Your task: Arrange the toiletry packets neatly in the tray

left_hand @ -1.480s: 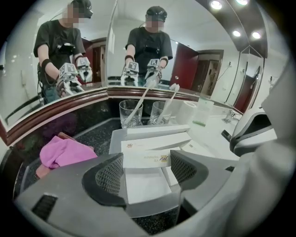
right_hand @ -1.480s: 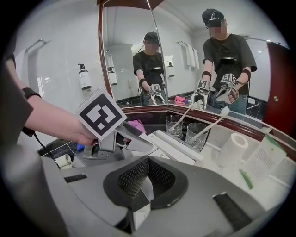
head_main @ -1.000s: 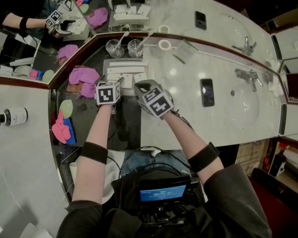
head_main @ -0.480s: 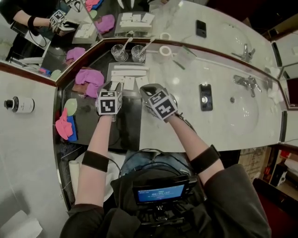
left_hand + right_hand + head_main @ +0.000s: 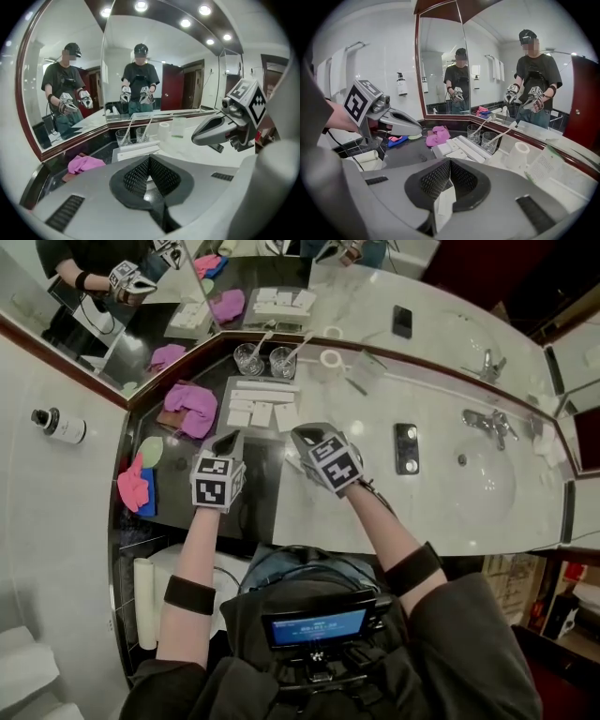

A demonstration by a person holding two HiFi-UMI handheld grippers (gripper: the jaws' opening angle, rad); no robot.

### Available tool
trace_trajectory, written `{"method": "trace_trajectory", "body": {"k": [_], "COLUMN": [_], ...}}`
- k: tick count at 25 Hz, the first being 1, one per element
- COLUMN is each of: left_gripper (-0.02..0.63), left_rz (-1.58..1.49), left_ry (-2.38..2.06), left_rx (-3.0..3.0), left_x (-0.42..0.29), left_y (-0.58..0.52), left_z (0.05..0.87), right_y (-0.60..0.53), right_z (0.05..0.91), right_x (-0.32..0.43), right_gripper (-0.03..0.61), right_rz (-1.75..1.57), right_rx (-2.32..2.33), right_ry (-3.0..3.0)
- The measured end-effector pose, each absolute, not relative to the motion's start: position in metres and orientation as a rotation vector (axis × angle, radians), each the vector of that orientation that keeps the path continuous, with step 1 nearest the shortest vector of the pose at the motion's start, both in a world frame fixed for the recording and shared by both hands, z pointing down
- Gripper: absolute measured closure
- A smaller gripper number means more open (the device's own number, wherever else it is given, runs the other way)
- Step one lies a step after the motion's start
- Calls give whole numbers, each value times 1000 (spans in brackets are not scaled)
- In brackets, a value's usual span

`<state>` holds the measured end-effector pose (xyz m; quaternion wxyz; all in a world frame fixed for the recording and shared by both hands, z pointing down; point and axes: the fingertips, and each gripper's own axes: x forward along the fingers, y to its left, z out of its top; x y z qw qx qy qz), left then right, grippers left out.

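Pulls the left gripper (image 5: 230,439) back and up from the tray (image 5: 223,399), closer to the body than a second ago, with jaws just closed the rest of the way: now pressed together, nothing between them. Also draws back the right gripper (image 5: 302,435), jaws clamped on a white packet (image 5: 444,204), its edge pinched between the pads. Holds both grippers side by side, near each other, tips angled down toward the tray just ahead. Leaves more packets (image 5: 261,413) lying in rows in that tray, ahead of both tips. Shows two glasses (image 5: 267,360) beyond the tray, a pink cloth (image 5: 192,397) left of the left gripper, and a phone (image 5: 406,448) right of the right gripper.
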<state>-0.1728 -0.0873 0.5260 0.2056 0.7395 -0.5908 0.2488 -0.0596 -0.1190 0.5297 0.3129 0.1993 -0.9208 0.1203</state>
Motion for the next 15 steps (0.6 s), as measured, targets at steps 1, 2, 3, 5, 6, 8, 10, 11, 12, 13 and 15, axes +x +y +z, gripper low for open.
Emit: {"method": "trace_trajectory", "body": {"k": [1, 2, 3, 5, 6, 8, 10, 11, 12, 13, 15], "left_gripper": [614, 614, 614, 614, 614, 614, 614, 614, 614, 614, 614], "left_rz": [684, 674, 663, 638, 625, 597, 569, 556, 544, 535, 518], "left_ry": [-1642, -1639, -1638, -1639, -1642, -1654, -1662, -1662, -1662, -1662, -1667], "left_rx": [2074, 2083, 2091, 2102, 2103, 2097, 2087, 2084, 2084, 2084, 2081], "left_x": [-168, -163, -158, -149, -145, -137, -128, -123, -117, -112, -102], "left_y": [-81, -74, -68, -55, -49, -37, -25, -20, -15, -10, -1], "left_z": [521, 517, 513, 505, 502, 495, 492, 491, 490, 489, 487], "right_y": [-116, -113, -111, -104, -100, -93, -84, -80, -75, -71, -62], "right_z": [528, 527, 526, 525, 524, 522, 522, 523, 524, 525, 527], "right_x": [-54, -47, -41, -26, -19, -5, 8, 14, 19, 24, 32], "right_gripper": [565, 565, 565, 565, 565, 565, 565, 565, 565, 565, 565], "right_rz": [315, 314, 311, 306, 303, 296, 290, 287, 283, 280, 277], "right_rx": [527, 527, 527, 525, 522, 514, 502, 493, 483, 472, 455], "right_ry": [-2430, -2432, -2433, -2435, -2435, -2437, -2436, -2435, -2435, -2436, -2438]}}
